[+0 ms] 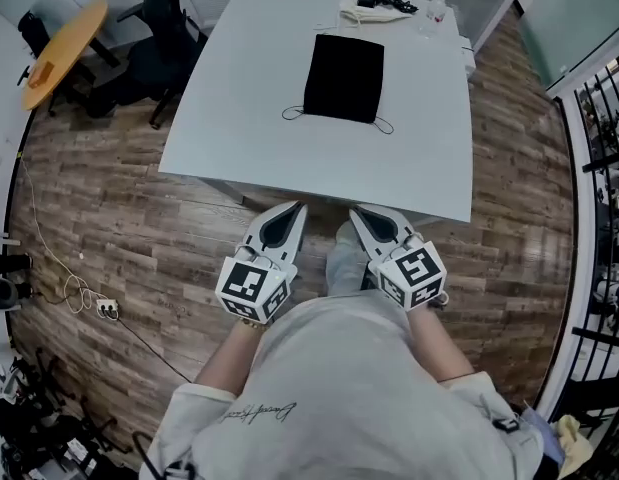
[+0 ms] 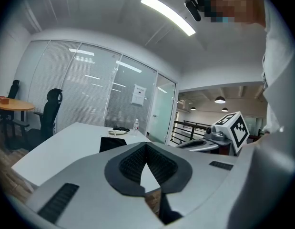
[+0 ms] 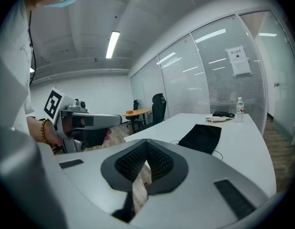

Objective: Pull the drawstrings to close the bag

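Black drawstring bag (image 1: 344, 76) lies flat on the white worktop (image 1: 239, 138), its thin drawstrings (image 1: 387, 126) trailing loose at the near corners. The left gripper (image 1: 295, 208) and right gripper (image 1: 359, 212) hang side by side short of the worktop's near edge, well apart from the bag, each with jaws together on nothing. A water bottle (image 1: 436, 10) stands at the far edge

I'm seeing the person wearing a pale grey short-sleeved shirt (image 1: 359, 398) (dark script running along its left sleeve) and a beaded bracelet (image 3: 44, 131), the light grey left gripper (image 1: 295, 209) and right gripper (image 1: 358, 213) each carrying a black-and-white marker cube (image 1: 251, 283).
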The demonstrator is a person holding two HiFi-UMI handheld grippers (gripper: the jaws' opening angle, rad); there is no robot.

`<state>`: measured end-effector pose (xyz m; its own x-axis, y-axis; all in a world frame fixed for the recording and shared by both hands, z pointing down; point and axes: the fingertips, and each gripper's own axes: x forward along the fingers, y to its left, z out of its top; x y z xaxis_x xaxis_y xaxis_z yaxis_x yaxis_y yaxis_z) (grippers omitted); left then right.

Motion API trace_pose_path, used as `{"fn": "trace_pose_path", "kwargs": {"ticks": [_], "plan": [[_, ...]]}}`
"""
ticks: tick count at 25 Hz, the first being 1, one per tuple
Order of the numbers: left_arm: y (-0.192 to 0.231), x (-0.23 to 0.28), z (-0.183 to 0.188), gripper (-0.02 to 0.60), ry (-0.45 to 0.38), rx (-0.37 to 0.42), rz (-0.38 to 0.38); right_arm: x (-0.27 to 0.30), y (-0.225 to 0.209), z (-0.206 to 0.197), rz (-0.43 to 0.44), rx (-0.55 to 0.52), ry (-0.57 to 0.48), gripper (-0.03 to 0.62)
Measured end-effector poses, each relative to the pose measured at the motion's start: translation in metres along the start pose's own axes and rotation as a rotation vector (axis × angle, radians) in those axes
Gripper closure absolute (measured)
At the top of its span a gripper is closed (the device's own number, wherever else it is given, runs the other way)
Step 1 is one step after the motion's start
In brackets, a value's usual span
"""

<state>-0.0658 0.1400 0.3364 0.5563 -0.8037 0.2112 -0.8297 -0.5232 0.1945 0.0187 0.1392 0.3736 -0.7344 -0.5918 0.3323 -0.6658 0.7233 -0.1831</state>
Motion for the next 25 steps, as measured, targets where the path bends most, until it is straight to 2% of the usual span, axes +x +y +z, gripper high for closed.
{"fn": "trace_pose_path", "kwargs": {"ticks": [6,15,25], "plan": [[0.038,0.060,0.015,0.571,0.024,-0.009,0.002,0.043,-0.050,0.022,0.014,-0.039,0.042,0.571],[0.069,0.138,0.040,0.571,0.015,0.009,-0.010,0.084,-0.113,0.048,0.031,-0.058,0.069,0.571],[0.082,0.173,0.047,0.571,0.040,0.012,-0.021,0.095,-0.161,0.057,-0.015,-0.023,0.066,0.571]]}}
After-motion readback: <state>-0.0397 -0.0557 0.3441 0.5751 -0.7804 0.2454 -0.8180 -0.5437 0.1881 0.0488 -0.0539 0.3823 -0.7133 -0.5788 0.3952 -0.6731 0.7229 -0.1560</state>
